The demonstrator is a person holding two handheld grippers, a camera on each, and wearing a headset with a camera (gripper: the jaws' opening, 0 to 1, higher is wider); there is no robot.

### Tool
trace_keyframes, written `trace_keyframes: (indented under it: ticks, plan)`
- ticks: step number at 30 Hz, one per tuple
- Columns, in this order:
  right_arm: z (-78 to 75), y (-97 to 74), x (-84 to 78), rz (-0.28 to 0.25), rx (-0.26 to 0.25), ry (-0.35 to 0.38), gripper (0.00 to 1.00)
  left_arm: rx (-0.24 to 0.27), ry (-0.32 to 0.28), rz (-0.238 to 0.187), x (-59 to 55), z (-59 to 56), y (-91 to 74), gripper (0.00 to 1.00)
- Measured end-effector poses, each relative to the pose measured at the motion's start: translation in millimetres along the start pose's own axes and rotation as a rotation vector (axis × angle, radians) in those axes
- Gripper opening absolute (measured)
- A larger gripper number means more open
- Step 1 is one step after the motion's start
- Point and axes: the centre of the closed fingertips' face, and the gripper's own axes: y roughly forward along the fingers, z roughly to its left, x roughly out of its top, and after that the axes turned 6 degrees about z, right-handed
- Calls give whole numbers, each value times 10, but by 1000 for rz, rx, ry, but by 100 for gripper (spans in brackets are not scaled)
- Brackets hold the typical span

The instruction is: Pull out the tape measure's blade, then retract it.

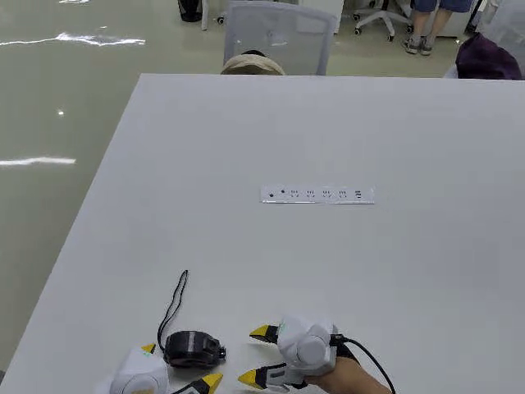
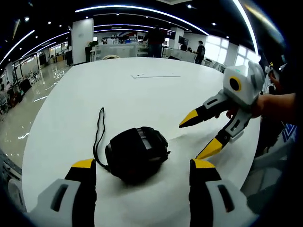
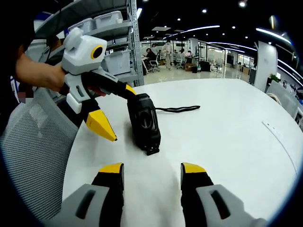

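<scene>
My left gripper (image 2: 142, 164) has its fingers spread wide, one on each side of the black tape measure (image 2: 137, 153). The tape measure sits on the white bench (image 2: 142, 94) (wrist cord (image 2: 98, 132) trailing beyond it). Right of that, my right gripper (image 3: 152, 168) also has its fingers spread and empty, with the tape measure ahead of their tips.

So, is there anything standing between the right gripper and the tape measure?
Nothing visible. Only bare table lies between the open right gripper and the tape measure. The left gripper has its open jaws on either side of it.
</scene>
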Motion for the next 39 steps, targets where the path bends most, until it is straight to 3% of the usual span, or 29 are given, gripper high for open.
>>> trace_keyframes:
  ticks: [8,25,39]
  plan:
    - [-4,-201,-51,-20,-52,51,58,-71,46,11,-38,-73,-49,83]
    - [26,-662,-297,-45,-167,142,71,-100,141,-10,4,-11,-233,99]
    - [117,-1108,-563,-49,-262,244,84,-153,180,-33,-31,-42,-410,99]
